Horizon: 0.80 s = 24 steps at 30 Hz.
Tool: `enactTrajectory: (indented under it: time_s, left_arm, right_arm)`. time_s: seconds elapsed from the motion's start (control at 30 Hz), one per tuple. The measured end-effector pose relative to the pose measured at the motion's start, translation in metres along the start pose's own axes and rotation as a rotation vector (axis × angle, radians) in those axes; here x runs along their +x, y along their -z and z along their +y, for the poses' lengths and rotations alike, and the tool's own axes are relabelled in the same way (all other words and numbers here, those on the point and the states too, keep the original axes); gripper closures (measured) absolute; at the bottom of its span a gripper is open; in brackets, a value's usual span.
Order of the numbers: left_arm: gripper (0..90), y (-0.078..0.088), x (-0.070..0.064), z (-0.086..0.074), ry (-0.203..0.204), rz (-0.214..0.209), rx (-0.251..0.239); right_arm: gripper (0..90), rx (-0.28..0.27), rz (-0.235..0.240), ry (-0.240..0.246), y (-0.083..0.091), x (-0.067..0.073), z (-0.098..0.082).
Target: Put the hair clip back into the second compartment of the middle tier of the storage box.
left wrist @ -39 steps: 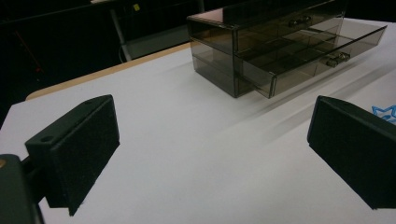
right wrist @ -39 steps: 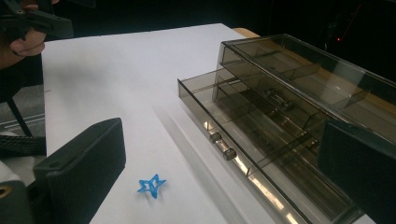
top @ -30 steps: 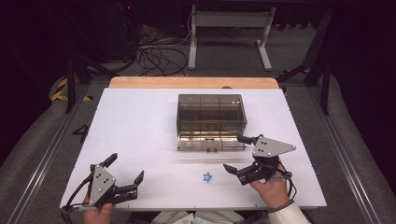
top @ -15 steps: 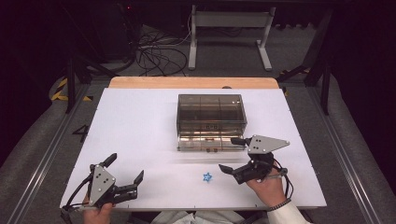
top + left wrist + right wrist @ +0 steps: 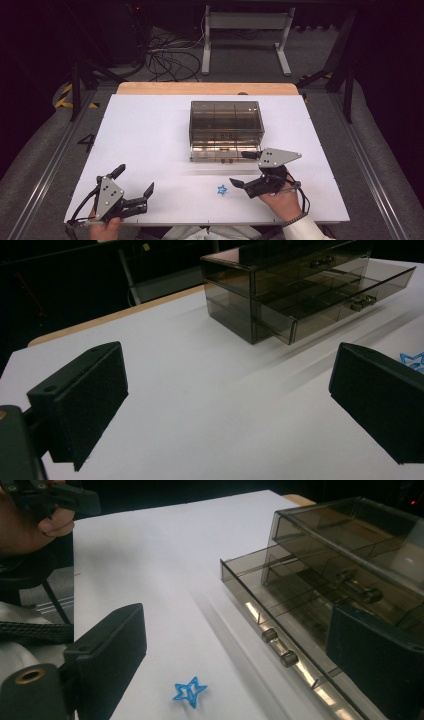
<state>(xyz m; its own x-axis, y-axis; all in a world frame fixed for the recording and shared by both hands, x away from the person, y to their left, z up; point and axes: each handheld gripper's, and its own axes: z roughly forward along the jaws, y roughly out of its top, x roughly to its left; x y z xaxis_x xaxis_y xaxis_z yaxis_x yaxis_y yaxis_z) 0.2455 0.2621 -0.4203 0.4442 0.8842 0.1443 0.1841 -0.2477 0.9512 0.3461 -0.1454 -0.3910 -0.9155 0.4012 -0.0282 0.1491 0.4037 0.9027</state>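
Note:
A smoky clear plastic drawer box stands mid-table with its lower drawer pulled out toward me. A small blue star lies flat on the white table in front of it. My right gripper hovers just right of the star, open; its jaws have just been closing a little with nothing between them. In the right gripper view the star lies low between the jaws and the drawer runs along the right. My left gripper rests open near the front left edge, holding nothing.
The white table top has a wooden strip along its far edge. Cables and a metal stand sit on the dark floor beyond. In the left gripper view the box is far ahead at the right.
My right gripper has shifted a little to the left, closer to the blue star, and its jaws have narrowed slightly. The left gripper has stayed put.

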Motion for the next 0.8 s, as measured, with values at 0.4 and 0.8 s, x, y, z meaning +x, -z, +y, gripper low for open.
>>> enactTrajectory:
  time_s: [0.4, 0.8]
  left_arm:
    - [3.0, 0.000, 0.000, 0.000, -0.001, -0.001, 0.003]
    - [3.1, -0.001, 0.000, 0.000, -0.003, -0.003, 0.003]
  right_arm:
    - [12.4, 0.068, 0.019, -0.014, -0.019, 0.003, -0.009]
    - [16.2, 0.162, 0.054, -0.006, -0.039, 0.009, -0.015]
